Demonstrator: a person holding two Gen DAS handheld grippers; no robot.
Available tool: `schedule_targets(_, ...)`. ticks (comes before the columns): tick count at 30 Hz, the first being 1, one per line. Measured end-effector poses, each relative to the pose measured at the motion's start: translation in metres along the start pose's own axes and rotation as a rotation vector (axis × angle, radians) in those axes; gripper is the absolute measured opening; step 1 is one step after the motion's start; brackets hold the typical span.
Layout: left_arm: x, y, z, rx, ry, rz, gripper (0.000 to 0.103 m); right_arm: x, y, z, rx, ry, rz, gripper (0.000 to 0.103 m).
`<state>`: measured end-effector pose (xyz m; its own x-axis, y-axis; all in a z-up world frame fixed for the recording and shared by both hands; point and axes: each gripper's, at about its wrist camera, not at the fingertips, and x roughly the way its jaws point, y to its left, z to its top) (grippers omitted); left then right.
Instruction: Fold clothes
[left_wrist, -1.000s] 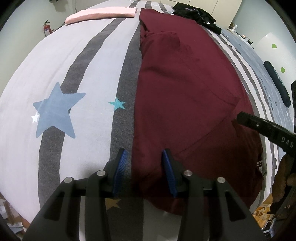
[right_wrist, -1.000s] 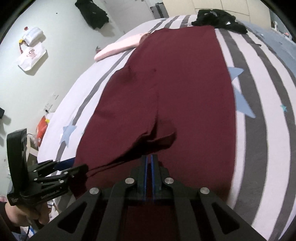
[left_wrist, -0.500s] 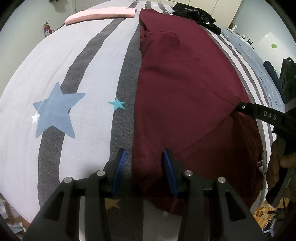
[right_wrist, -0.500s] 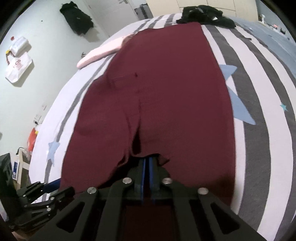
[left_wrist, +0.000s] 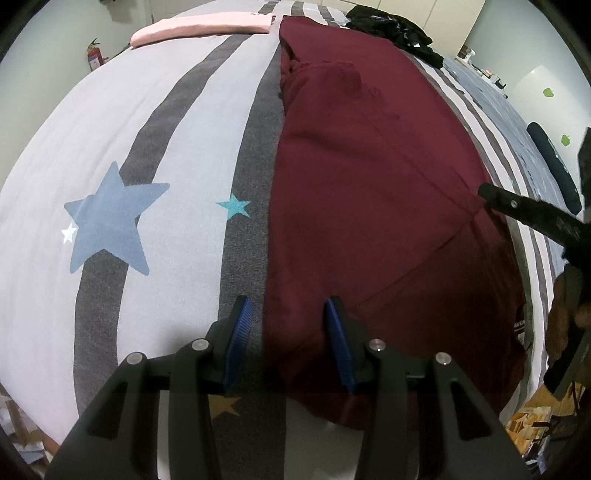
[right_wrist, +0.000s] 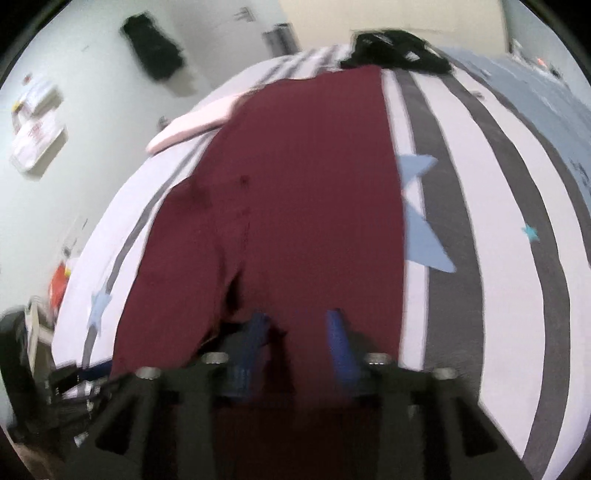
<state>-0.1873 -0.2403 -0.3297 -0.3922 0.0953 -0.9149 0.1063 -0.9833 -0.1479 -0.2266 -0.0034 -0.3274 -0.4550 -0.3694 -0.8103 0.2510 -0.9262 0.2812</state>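
The striped bed (left_wrist: 177, 122) lies bare left of the maroon garment (left_wrist: 369, 177); pink clothing (left_wrist: 199, 29) and a black heap (left_wrist: 391, 26) crowd its far end.

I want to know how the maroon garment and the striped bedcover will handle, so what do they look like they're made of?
Maroon garment: looks like a soft, matte knit, perhaps cotton jersey or fleece; it shows no shine and folds in soft creases. Bedcover: matte fabric; the grey stripes look grainy and heathered, the stars flat and printed. The fibre of either cannot be told.
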Motion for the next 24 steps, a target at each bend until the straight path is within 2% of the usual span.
schedule_targets(4, 0.0, -0.003, -0.001, -0.001, 0.004, 0.001, 0.04, 0.002, 0.018, -0.006, -0.101, -0.006, -0.004, 0.05)
schedule_targets(9, 0.0, -0.008, -0.002, 0.0, 0.006, 0.001, 0.04, 0.014, 0.013, -0.009, -0.083, 0.003, -0.016, 0.05)
schedule_targets(11, 0.0, -0.009, -0.002, -0.001, 0.006, 0.001, 0.04, 0.018, 0.011, -0.004, -0.077, -0.008, -0.052, 0.049)
schedule_targets(17, 0.0, -0.015, -0.002, -0.009, 0.015, -0.002, 0.04, 0.025, -0.012, 0.012, -0.032, -0.015, -0.12, 0.034)
schedule_targets(21, -0.001, -0.02, 0.002, -0.039, 0.018, -0.006, 0.04, 0.015, -0.02, 0.017, 0.02, -0.026, -0.074, 0.034)
schedule_targets(24, -0.008, -0.026, 0.009, -0.037, -0.017, -0.004, 0.04, 0.008, -0.017, 0.017, 0.046, -0.019, -0.01, 0.034)
